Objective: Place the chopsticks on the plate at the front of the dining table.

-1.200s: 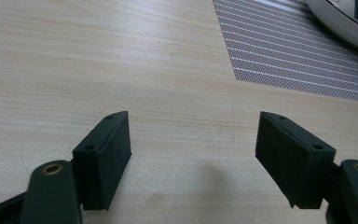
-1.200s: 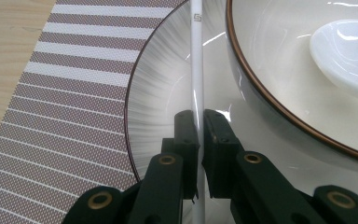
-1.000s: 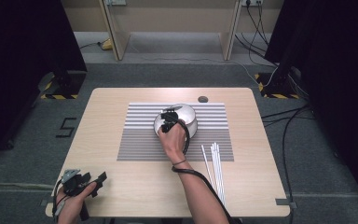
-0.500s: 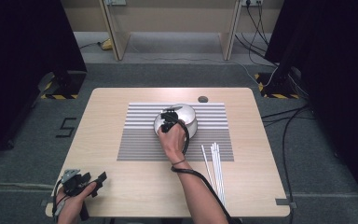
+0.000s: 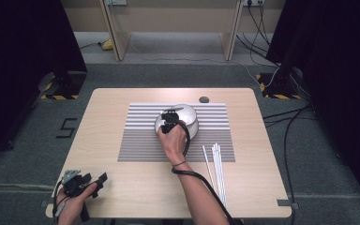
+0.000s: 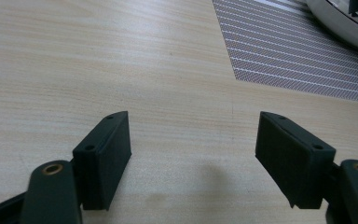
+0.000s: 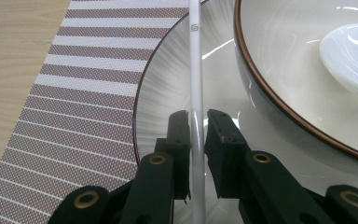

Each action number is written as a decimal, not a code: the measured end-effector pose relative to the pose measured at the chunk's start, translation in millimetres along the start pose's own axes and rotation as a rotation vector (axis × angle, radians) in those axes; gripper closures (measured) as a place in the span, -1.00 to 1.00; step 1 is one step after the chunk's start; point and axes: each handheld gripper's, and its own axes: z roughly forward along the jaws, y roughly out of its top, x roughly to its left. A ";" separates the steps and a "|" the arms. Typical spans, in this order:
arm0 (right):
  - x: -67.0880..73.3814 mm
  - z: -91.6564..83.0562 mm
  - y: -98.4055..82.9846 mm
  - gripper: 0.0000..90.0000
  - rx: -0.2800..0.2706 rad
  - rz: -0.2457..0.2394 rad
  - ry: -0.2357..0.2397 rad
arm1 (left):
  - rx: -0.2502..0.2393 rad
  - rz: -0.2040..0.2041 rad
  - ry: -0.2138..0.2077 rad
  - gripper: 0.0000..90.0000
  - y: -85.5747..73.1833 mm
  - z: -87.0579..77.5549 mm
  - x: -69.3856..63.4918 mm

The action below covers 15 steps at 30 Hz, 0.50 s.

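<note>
A white chopstick (image 7: 196,93) stands between the right gripper's (image 7: 197,126) just-parting jaws, hand reaching forward over the plate (image 7: 168,98).

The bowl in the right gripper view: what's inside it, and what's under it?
Inside the bowl lies a white spoon. Under it sits a glass plate; the part beneath the bowl is hidden.

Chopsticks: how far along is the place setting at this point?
Done: the bowl with its spoon sits on the plate, on the striped placemat. In hand: one white chopstick lies across the plate between the right gripper fingers, which have just been opening. Left: the other white chopsticks lie on the table beside the mat. The left gripper waits open.
</note>
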 end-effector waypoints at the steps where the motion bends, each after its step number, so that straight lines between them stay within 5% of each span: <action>1: 0.0 -0.4 -0.1 0.75 -0.003 -0.001 0.000 | 0.000 0.000 0.000 -0.43 0.0 0.0 0.0; 15: 2.8 -12.0 -4.3 0.63 -0.006 0.010 0.024 | 0.000 -0.001 -0.001 -0.43 0.1 0.0 0.2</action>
